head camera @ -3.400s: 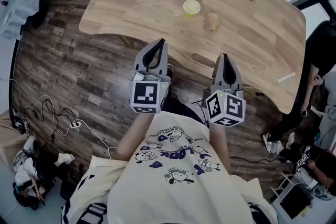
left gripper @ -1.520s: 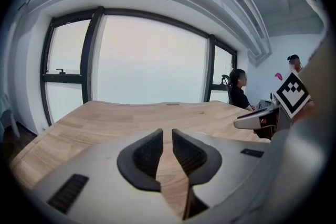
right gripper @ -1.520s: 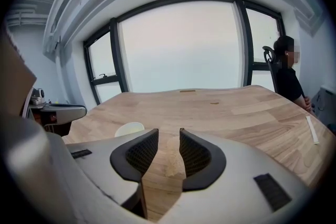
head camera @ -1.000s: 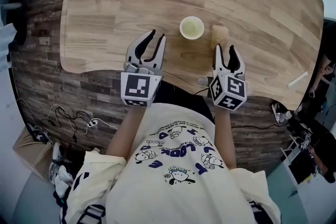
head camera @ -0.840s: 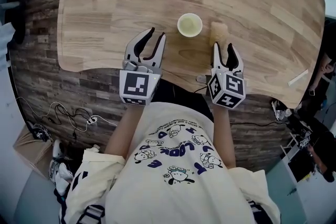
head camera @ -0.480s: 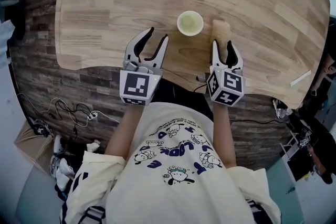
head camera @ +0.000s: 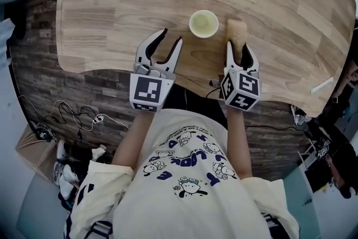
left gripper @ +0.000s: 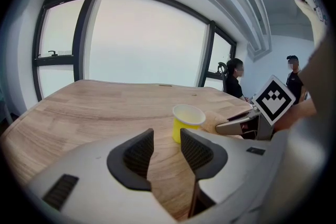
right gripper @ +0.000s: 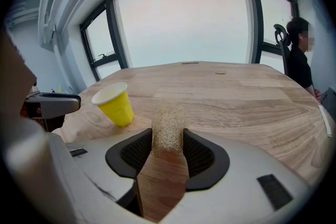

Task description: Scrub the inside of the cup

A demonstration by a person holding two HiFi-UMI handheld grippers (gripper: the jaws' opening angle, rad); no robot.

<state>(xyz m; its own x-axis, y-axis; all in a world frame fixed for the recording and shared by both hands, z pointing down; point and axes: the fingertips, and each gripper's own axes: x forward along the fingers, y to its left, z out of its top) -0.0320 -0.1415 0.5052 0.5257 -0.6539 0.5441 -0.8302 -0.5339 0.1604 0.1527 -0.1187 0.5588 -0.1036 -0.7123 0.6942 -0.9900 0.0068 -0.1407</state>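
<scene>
A small yellow paper cup (head camera: 203, 23) (left gripper: 187, 121) (right gripper: 115, 103) stands upright on the wooden table (head camera: 112, 3). Just to its right lies a tan loofah scrubber (head camera: 237, 32) (right gripper: 168, 126). My left gripper (head camera: 169, 41) (left gripper: 167, 147) hovers short of the cup and to its left. It is open, its jaws have just been opening, and nothing is between them. My right gripper (head camera: 238, 48) (right gripper: 168, 150) is open, with the scrubber's near end between its fingertips. I see no squeeze on the scrubber.
The table's near edge runs under both grippers. A white strip (head camera: 321, 85) lies near the table's right edge. Cables (head camera: 72, 120) trail on the floor at the left. A seated person (right gripper: 299, 60) and another person (left gripper: 292, 71) are beyond the table's far right.
Both grippers came forward and down toward the table. The left jaws spread wider. The right fingertips, earlier short of the scrubber, now flank its near end.
</scene>
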